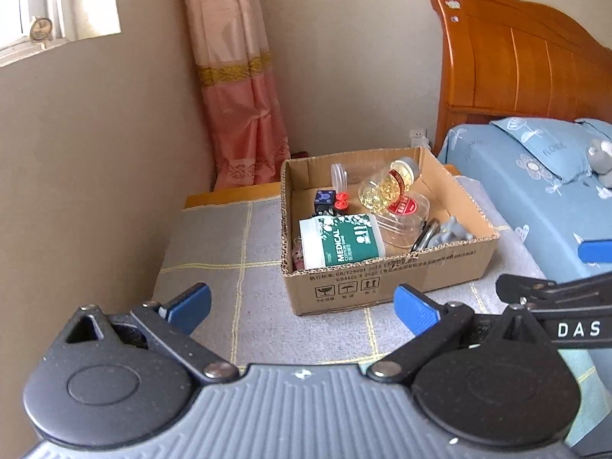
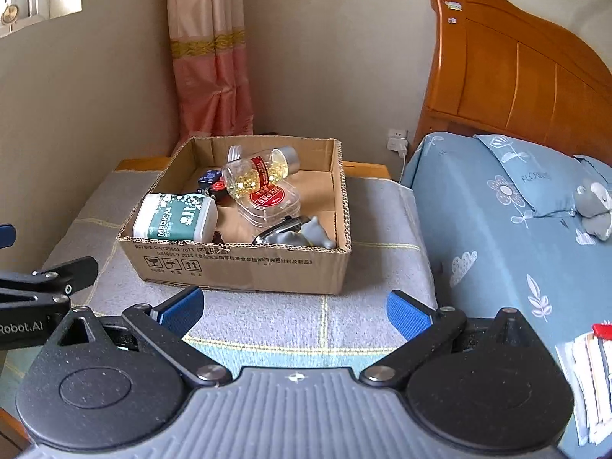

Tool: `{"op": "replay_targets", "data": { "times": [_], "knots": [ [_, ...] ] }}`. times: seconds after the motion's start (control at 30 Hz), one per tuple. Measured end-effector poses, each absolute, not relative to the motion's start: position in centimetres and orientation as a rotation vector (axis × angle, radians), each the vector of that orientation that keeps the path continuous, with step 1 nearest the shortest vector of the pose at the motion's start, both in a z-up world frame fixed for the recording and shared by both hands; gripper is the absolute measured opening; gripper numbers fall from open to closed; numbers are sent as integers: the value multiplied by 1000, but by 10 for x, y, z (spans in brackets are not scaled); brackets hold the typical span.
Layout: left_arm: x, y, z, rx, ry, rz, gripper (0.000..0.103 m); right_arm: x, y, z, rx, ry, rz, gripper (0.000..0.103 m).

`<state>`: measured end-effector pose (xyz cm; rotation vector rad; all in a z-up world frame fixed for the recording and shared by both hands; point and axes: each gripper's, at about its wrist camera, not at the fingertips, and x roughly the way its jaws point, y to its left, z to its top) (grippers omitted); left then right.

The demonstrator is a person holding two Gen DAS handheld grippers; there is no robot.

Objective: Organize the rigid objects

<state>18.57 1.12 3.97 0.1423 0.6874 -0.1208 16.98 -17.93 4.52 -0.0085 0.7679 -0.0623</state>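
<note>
A cardboard box (image 1: 386,287) (image 2: 237,267) stands on a grey checked cloth on a low table. In it lie a green-and-white medical cotton tub (image 1: 340,241) (image 2: 176,218), a glass bottle of yellow capsules (image 1: 386,187) (image 2: 256,172), a clear case with a red label (image 1: 405,210) (image 2: 267,199), a dark blue cube (image 1: 324,198) (image 2: 208,176), a grey figurine (image 1: 451,231) (image 2: 302,235) and a clear lid (image 1: 338,174). My left gripper (image 1: 302,306) is open and empty, in front of the box. My right gripper (image 2: 294,310) is open and empty, also in front of the box.
A bed with a blue flowered cover (image 2: 516,229) and a wooden headboard (image 1: 516,61) lies right of the table. A wall and a pink curtain (image 1: 237,95) stand behind. A grey plush toy (image 2: 594,206) lies on the pillow. Paper packets (image 2: 589,375) lie on the bed at near right.
</note>
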Motion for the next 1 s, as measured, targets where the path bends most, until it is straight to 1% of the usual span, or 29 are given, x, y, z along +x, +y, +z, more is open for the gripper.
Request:
{"op": "replay_targets", "data": {
  "times": [0.23,1.0],
  "knots": [
    [176,11,46,143,668,-70,102,165,-181,50,13,745,-85,103],
    [176,10,43,107,704,-72,102,166,-178,49,20,741,-84,103]
  ]
}}
